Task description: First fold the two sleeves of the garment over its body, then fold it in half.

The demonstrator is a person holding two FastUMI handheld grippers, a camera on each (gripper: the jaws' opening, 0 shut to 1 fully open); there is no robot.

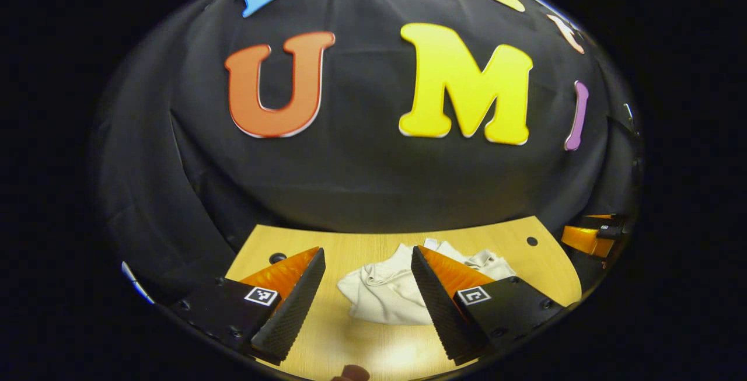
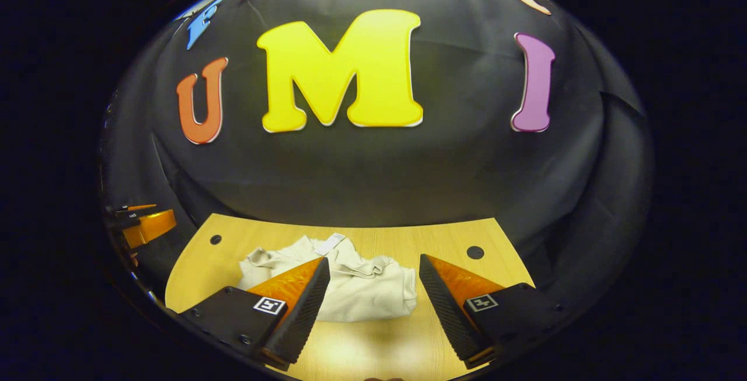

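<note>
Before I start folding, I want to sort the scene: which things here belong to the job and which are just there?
For the job:
- cream garment, lying bunched on the table
- left tool, open, above the table
- right tool, open, above the table

Just there:
- wooden table
- two round holes in the tabletop
- black cloth wall

Both views: a wooden table (image 1: 373, 334) with a crumpled pale garment (image 1: 385, 293) heaped near its middle, the one obstacle on the surface; bare wood lies open on every side of the heap, with the widest strip along the near edge. The left gripper (image 1: 367, 264) and right gripper (image 2: 373, 273) hang above the near edge with fingers spread wide and nothing between them, so the approach to the heap is free. Beyond the far edge the booth's cloth wall (image 2: 373, 182) closes off the space, and small dark holes (image 2: 474, 251) mark the table's far corners.
</note>
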